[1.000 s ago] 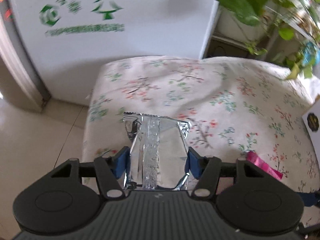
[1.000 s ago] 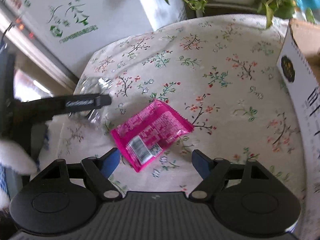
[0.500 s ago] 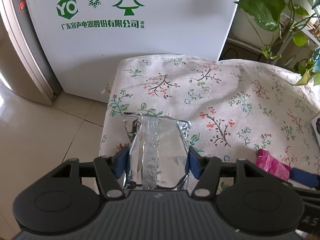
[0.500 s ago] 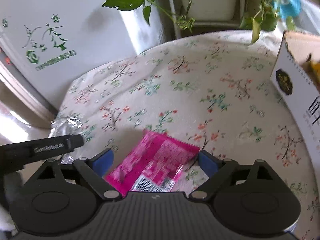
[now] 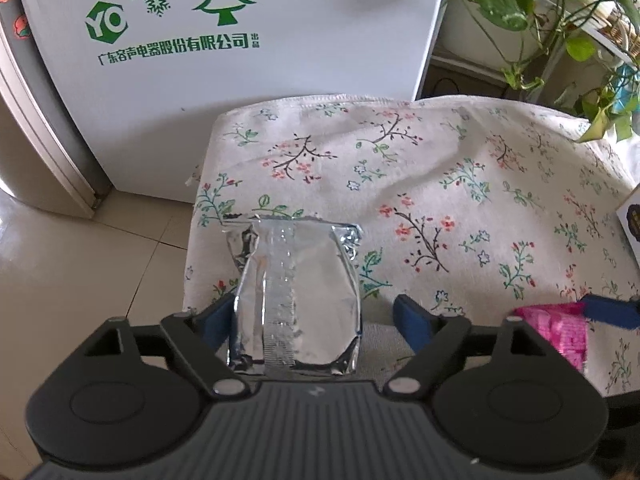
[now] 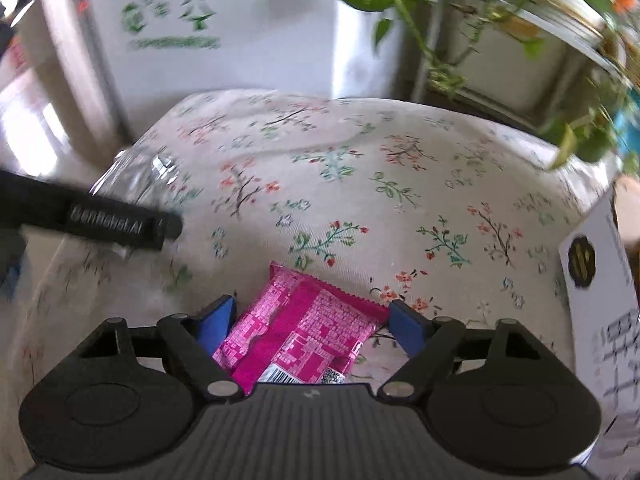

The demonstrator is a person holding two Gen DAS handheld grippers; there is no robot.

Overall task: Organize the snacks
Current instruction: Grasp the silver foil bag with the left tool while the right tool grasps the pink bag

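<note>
A white appliance [image 5: 248,80] printed with green trees and a green logo stands behind the table, at the top of the left wrist view; to its right, trailing green houseplants [image 5: 560,20] hang over the table's far corner; pale floor tiles [image 5: 80,260] lie off the table's left edge. The floral tablecloth [image 5: 440,184], cream with red and green sprigs, covers the whole tabletop and bears both snacks; at its right edge stands a white box [image 6: 600,300] with a dark round emblem and black print on its side.

The left gripper [image 5: 312,320] points steeply down at the near-left part of the cloth; its jaws are opening, and the silver foil packet [image 5: 296,288] lies between them, seam side up, close against the left blue pad with a clear gap at the right pad, so it is not clamped. The right gripper [image 6: 310,320] points down at the near-middle of the cloth; its jaws are closing around the pink snack packet [image 6: 304,332], which lies flat and slantwise between the blue pads; the left pad sits at its edge and the right pad at its crimped corner, but I cannot tell whether they press on it yet. The two packets lie well apart, the silver one nearer the table's left edge.
</note>
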